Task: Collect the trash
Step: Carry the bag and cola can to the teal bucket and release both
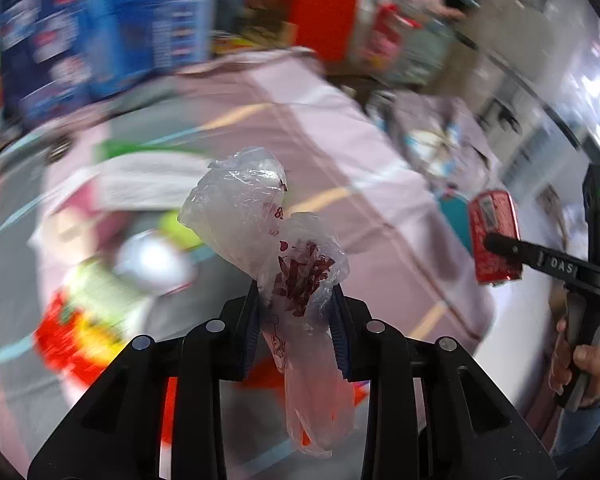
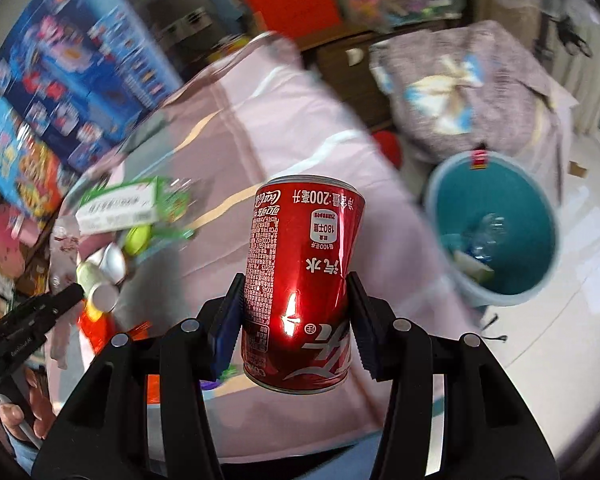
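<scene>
Clearly both pieces of trash are already picked up and the carry to the bin is the step in hand. Below both tools lies a bed (image 2: 300, 120) with a pink cover, litter still heaped near its left edge. Off the bed's right edge, on the pale floor, stands the teal bin (image 2: 496, 236), holding what looks like a clear plastic bottle and some scraps. The right tool (image 2: 296, 320) is clamped on a dented red soda can (image 2: 300, 280), held clear of the bed, well short of the bin. The left tool (image 1: 296, 320) is pinched on a crumpled clear plastic bag (image 1: 268, 240). Next, I judge, each must be brought over the bin's mouth before letting go.
</scene>
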A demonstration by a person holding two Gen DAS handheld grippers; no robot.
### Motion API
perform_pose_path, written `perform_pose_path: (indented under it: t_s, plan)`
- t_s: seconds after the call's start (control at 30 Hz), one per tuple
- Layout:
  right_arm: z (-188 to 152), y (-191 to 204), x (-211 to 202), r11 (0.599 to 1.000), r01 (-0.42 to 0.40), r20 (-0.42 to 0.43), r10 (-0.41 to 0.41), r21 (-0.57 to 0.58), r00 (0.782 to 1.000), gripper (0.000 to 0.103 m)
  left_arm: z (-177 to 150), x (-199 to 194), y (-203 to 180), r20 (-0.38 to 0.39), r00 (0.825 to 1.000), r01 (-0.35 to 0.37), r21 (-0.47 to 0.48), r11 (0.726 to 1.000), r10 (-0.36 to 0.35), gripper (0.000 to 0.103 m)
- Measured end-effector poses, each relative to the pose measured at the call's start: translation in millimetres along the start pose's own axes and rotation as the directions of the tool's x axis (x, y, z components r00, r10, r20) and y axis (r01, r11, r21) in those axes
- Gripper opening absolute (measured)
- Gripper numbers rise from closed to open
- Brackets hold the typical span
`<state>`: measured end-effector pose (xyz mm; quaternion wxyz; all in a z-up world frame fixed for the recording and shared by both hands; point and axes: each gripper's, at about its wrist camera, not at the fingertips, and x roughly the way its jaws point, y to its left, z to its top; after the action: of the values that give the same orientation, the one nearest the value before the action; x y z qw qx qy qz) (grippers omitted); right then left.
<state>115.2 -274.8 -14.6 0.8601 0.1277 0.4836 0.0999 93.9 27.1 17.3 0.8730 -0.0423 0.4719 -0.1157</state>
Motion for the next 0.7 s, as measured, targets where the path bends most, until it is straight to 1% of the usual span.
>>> perform_pose_path:
  t_s: [0.1,0.17,0.27,0.43,0.53,0.7]
  plan:
    - [9,-39,-10,0.998,0.030,0.024,-0.031,0.060,0.999,0.048,19,27,-50,-0.044,0.995,0.088,0.081,0.993,-0.085,0.031]
    - [14,-65,-15,0.994,0.045,0.041,-0.050,0.104,0.998,0.047,31,41,-78,-0.063,0.991,0.124,0.125,0.984,-0.117,0.031]
    - [22,-106,-23,0.982,0.059,0.065,-0.072,0.177,0.995,0.048,49,67,-124,-0.094,0.986,0.152,0.195,0.969,-0.136,0.031]
    - [30,-165,-32,0.956,0.083,0.080,-0.110,0.283,0.991,0.048,69,103,-185,-0.147,0.976,0.197,0.269,0.943,-0.162,0.031]
    - [32,-192,-31,0.940,0.098,0.065,-0.125,0.327,0.990,0.048,77,124,-212,-0.178,0.969,0.220,0.290,0.931,-0.173,0.031]
    - [35,-217,-17,0.924,0.111,0.027,-0.130,0.366,0.991,0.048,90,159,-250,-0.227,0.957,0.250,0.312,0.917,-0.183,0.032]
